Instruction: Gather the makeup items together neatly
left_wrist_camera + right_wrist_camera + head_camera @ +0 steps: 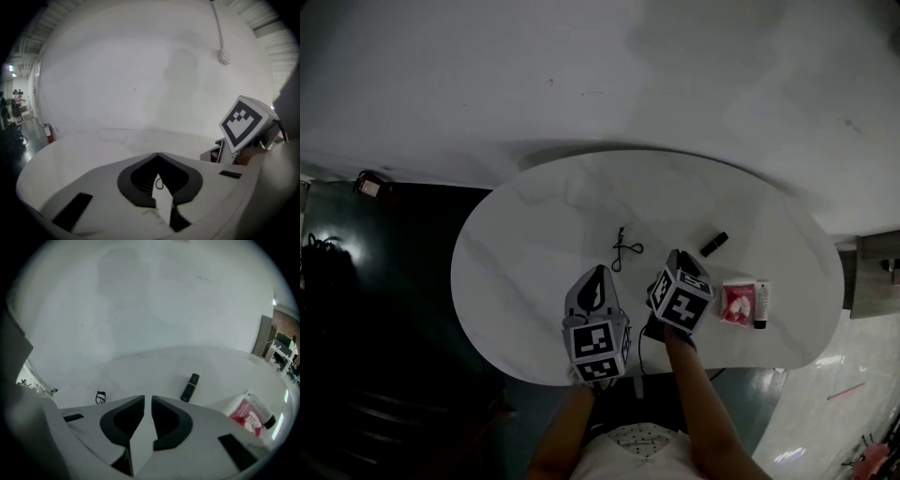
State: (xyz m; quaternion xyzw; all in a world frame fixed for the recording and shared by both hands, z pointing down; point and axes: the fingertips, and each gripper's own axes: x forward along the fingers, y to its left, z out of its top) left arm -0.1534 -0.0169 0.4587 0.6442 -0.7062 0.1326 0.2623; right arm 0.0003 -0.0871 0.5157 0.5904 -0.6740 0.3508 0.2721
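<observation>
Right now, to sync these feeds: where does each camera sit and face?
Head view: on the person's head, steeply down at the white table; left gripper, right gripper, forearms show.
Left gripper view: on that gripper, across the table toward a wall; its shut jaws and the right gripper's marker cube show.
Right gripper view: on that gripper, toward the black tube and red packet; its slightly parted jaws show.
Head and right gripper views share black tube, red packet.

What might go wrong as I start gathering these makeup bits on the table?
The black tube lies on its side and may roll when nudged. The thin black wire item lies flat, so jaws might slip off it. The right gripper stands barely open, probably too narrow for that tube.
</observation>
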